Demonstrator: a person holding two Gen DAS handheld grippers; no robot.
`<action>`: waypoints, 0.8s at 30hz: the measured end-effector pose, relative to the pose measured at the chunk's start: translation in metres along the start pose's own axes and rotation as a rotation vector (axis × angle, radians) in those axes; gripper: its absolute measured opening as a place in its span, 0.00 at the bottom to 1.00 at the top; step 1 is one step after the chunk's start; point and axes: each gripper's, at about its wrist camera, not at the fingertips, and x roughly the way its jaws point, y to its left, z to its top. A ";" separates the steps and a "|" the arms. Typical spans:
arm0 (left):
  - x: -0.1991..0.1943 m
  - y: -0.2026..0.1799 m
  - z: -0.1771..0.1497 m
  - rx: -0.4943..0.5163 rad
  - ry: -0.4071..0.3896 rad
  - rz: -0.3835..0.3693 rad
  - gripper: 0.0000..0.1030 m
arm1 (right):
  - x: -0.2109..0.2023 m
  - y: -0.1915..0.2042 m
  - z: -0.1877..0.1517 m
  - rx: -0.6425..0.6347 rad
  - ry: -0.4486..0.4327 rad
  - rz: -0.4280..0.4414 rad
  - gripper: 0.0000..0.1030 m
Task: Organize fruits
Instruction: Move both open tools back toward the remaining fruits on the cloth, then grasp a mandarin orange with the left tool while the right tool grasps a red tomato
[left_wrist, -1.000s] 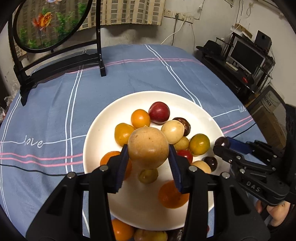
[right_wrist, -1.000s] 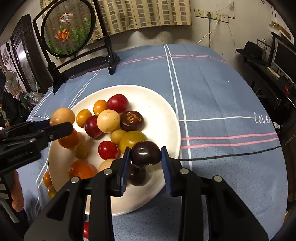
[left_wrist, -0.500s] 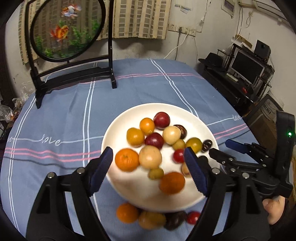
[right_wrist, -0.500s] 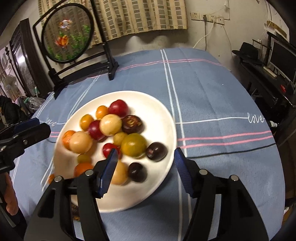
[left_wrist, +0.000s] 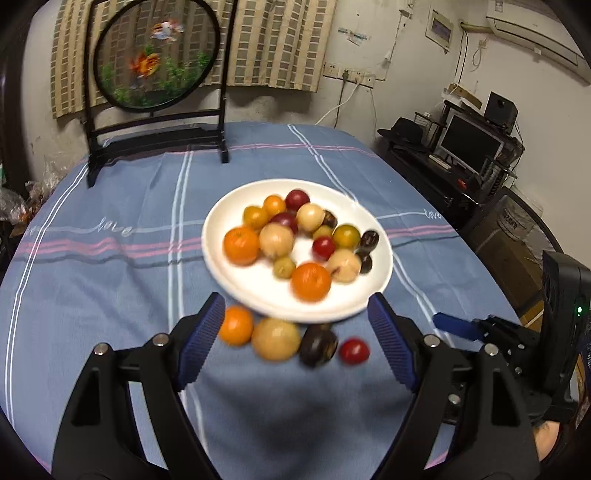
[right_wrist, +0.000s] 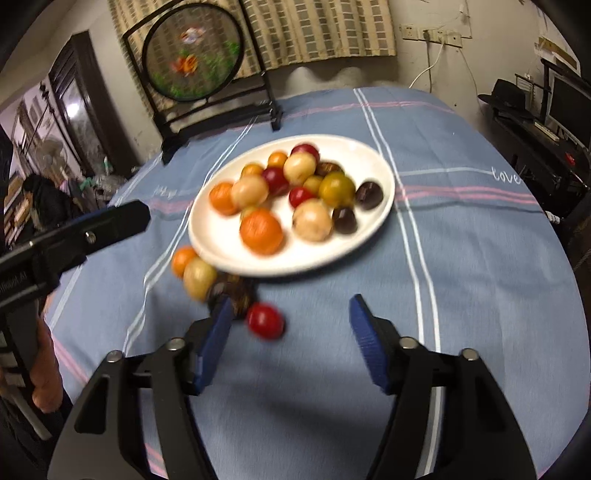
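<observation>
White plate (left_wrist: 229, 280) near the middle of the blue striped tablecloth (left_wrist: 110, 280), carrying a pile of small fruits: two oranges, pale yellow-tan round fruits, red ones, a greenish-yellow one and dark purple ones along the right-hand edge. Four more fruits lie in a row on the cloth just outside the plate's near rim: an orange (left_wrist: 235, 325), a tan fruit (left_wrist: 276, 339), a dark purple fruit (left_wrist: 317, 345) and a small red fruit (left_wrist: 354, 350). Left gripper (left_wrist: 297, 345), fingers spread wide, nothing between the blue pads; the row of loose fruits shows beyond them. Right gripper (right_wrist: 291, 349), jaws having just been opening, now wide apart and holding nothing; the red fruit lies just beyond its left pad. Each gripper appears at the edge of the other's view. A round painted screen on a black stand (left_wrist: 155, 66) stands at the far edge of the table; a monitor (left_wrist: 469, 142) sits on a desk to the right
</observation>
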 end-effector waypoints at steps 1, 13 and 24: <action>-0.006 0.008 -0.011 -0.009 -0.008 0.020 0.81 | 0.000 0.002 -0.006 -0.014 0.002 -0.006 0.83; -0.039 0.099 -0.050 -0.170 -0.033 0.209 0.81 | 0.040 0.031 -0.019 -0.116 0.031 -0.061 0.83; -0.015 0.092 -0.053 -0.149 0.027 0.143 0.81 | 0.073 0.025 -0.002 -0.101 0.104 -0.033 0.31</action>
